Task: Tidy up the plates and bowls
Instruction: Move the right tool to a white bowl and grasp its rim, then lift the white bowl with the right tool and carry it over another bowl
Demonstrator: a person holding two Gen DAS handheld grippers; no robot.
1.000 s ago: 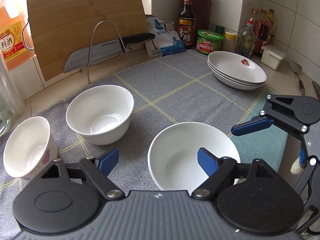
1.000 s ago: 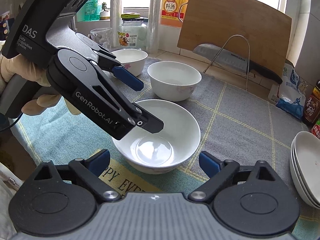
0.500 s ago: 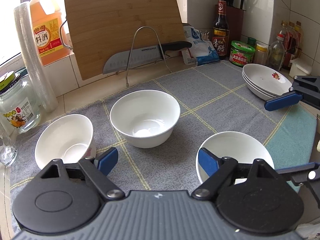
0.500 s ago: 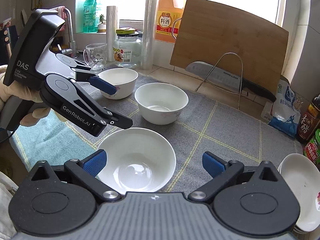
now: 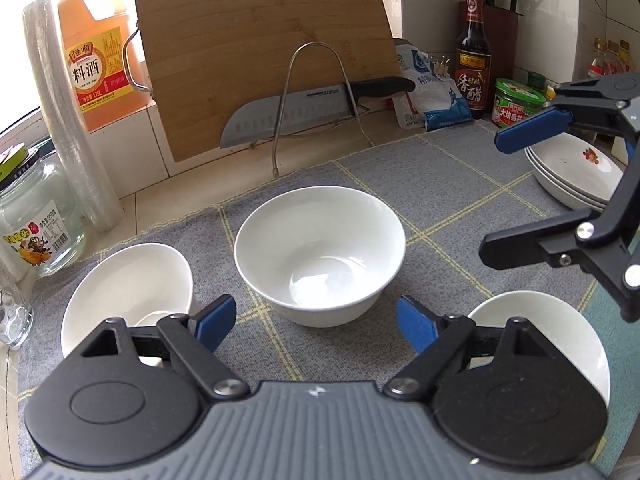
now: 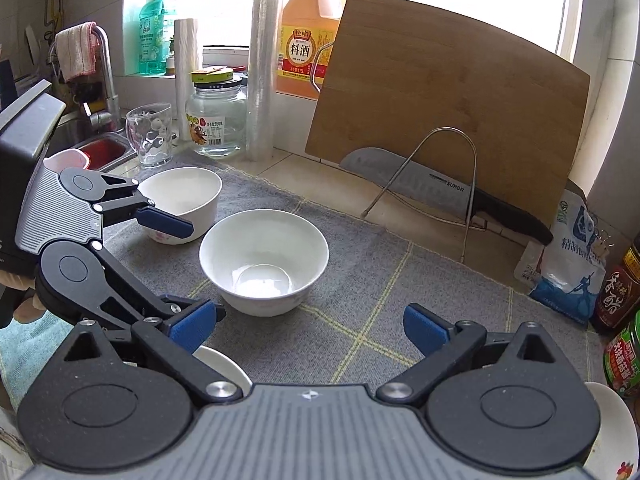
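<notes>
Grey checked cloth (image 5: 420, 184) carries three white bowls (image 5: 320, 252); left tongs (image 5: 316, 322) and right tongs (image 6: 310, 326) gape wide, empty.

Your right gripper (image 6: 314, 328) gapes empty; a white bowl (image 6: 264, 260) sits at twelve o'clock, your left gripper (image 6: 188, 276) at nine.

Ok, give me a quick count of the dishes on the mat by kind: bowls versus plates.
Bowls: 3, the middle bowl, the left bowl and the near-right bowl, each standing apart.
Plates: 3 as far as the rims show, all in one plate stack at the right.
Total: 6 dishes.
</notes>
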